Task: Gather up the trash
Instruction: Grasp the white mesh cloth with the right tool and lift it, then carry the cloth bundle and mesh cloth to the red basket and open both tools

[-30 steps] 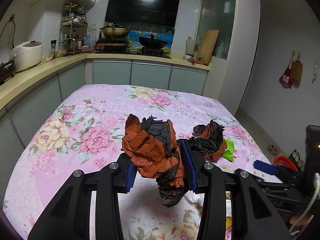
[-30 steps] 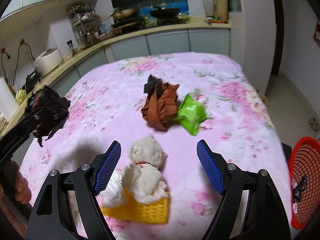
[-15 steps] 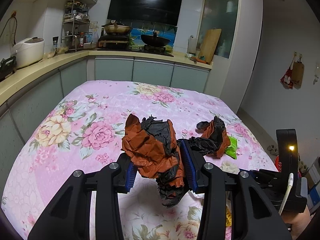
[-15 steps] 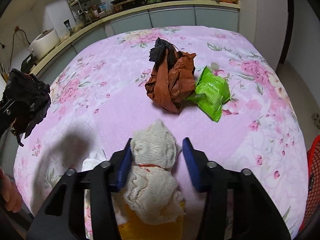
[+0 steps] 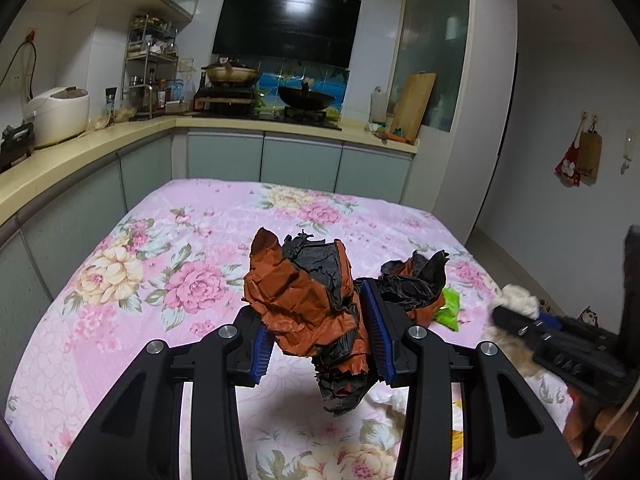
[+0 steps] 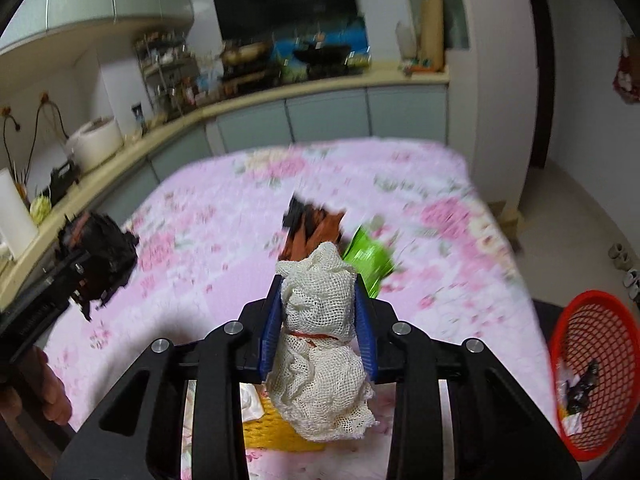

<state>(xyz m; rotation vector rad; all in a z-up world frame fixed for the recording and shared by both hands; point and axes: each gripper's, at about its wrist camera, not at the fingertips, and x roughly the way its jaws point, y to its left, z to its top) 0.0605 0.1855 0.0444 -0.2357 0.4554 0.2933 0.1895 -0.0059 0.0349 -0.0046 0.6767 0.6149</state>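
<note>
Right tool (image 6: pixel 318 312) is closing on a wad of white mesh netting (image 6: pixel 320 344), raised off the floral bed (image 6: pixel 208 216) for the red basket (image 6: pixel 592 376) at its right edge. Left tool (image 5: pixel 320 334) pinches crumpled orange-and-black wrapper (image 5: pixel 308 304), likewise bound for disposal.

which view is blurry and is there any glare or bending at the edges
Right wrist view: the pink floral tablecloth and counter are motion-smeared, while the white mesh cloth wad in the right claw stays sharp. Left wrist view: crisp, with lamp glare on the black range hood. Both views bend at the edges.
</note>
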